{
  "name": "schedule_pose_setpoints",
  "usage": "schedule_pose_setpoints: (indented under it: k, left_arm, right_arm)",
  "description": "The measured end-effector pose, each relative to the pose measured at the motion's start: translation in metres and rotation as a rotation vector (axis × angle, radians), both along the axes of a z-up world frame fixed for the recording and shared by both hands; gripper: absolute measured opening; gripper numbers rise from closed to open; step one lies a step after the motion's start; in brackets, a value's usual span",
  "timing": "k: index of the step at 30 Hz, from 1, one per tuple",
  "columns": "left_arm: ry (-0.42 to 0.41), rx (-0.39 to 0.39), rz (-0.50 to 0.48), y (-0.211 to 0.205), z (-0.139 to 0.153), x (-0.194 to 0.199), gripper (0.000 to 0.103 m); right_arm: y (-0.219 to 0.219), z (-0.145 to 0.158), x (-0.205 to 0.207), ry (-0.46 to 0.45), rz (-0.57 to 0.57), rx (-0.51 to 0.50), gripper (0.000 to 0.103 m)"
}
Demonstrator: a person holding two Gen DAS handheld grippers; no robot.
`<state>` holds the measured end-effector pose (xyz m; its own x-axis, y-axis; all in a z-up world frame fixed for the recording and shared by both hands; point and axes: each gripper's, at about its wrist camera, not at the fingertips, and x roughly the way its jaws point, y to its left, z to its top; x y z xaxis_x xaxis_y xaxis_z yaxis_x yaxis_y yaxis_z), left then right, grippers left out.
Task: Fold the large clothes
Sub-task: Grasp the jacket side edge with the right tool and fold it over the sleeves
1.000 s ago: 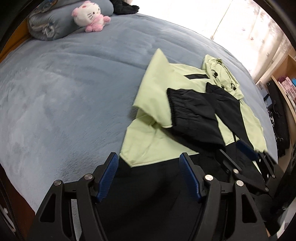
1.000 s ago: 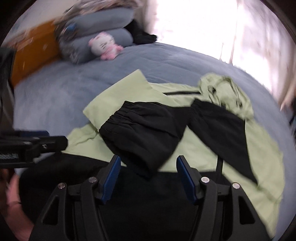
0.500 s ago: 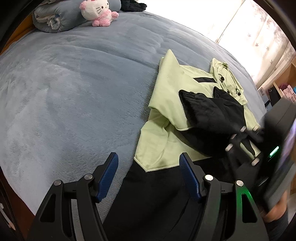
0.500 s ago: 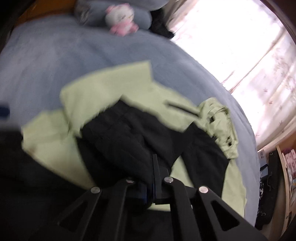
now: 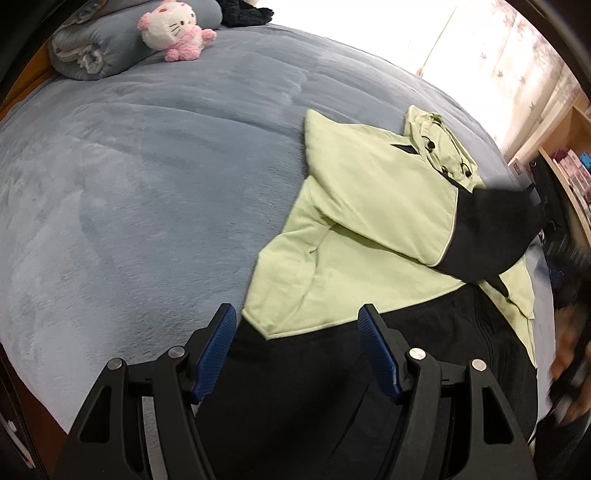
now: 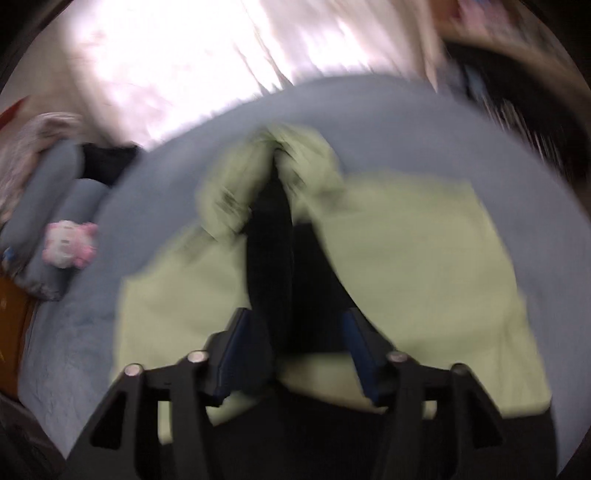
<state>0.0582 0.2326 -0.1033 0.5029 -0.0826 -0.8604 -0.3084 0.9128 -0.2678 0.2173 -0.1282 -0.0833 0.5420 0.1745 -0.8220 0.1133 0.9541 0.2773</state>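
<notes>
A light-green and black jacket (image 5: 369,221) lies spread on the blue-grey bed (image 5: 147,184). Its left sleeve is folded across the chest, and the black sleeve end (image 5: 491,236) is drawn out to the right. My left gripper (image 5: 295,312) hovers open over the jacket's black hem with nothing between its fingers. The right wrist view is badly blurred. There my right gripper (image 6: 295,317) has its jaws opening, and a strip of the black sleeve (image 6: 269,240) runs between them over the green jacket (image 6: 406,258). A blurred hand (image 5: 565,350) shows at the right edge.
A pink and white plush toy (image 5: 173,29) leans on a rolled grey quilt (image 5: 96,48) at the head of the bed. Bright curtains (image 5: 498,55) and a wooden shelf (image 5: 569,147) stand to the right. Bare bedding stretches left of the jacket.
My right gripper shut on the black sleeve, swung it to the right across the jacket while rolling, and now stands with its jaws apart. The left gripper stayed open and hardly moved.
</notes>
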Motion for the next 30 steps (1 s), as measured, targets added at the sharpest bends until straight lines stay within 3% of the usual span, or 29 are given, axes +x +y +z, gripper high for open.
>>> schedule_pose_setpoints:
  k: [2, 4, 8, 15, 26, 28, 30]
  left_arm:
    - [0.002, 0.013, -0.012, -0.004, 0.001, 0.005, 0.067]
    - [0.004, 0.033, -0.029, -0.007, 0.002, 0.012, 0.067]
    - [0.012, 0.074, -0.072, -0.013, 0.004, 0.036, 0.067]
    - [0.037, 0.079, -0.133, 0.001, -0.01, 0.115, 0.067]
    - [0.122, -0.003, -0.122, 0.022, -0.054, 0.222, 0.067]
    - [0.111, 0.005, -0.147, 0.016, -0.059, 0.233, 0.061]
    - [0.1, 0.021, -0.157, 0.01, -0.059, 0.24, 0.025]
  right_arm:
    - [-0.023, -0.031, -0.011, 0.098, -0.024, 0.006, 0.054]
    - [-0.041, -0.045, -0.023, 0.131, -0.04, 0.035, 0.054]
    - [-0.063, -0.04, -0.023, 0.106, -0.052, 0.074, 0.054]
    - [-0.079, -0.029, 0.029, 0.017, -0.015, 0.081, 0.056]
    - [-0.081, -0.069, 0.108, 0.06, 0.041, 0.054, 0.056]
    - [-0.081, -0.074, 0.113, 0.065, 0.051, 0.058, 0.056]
    - [-0.078, -0.075, 0.115, 0.052, 0.071, 0.048, 0.056]
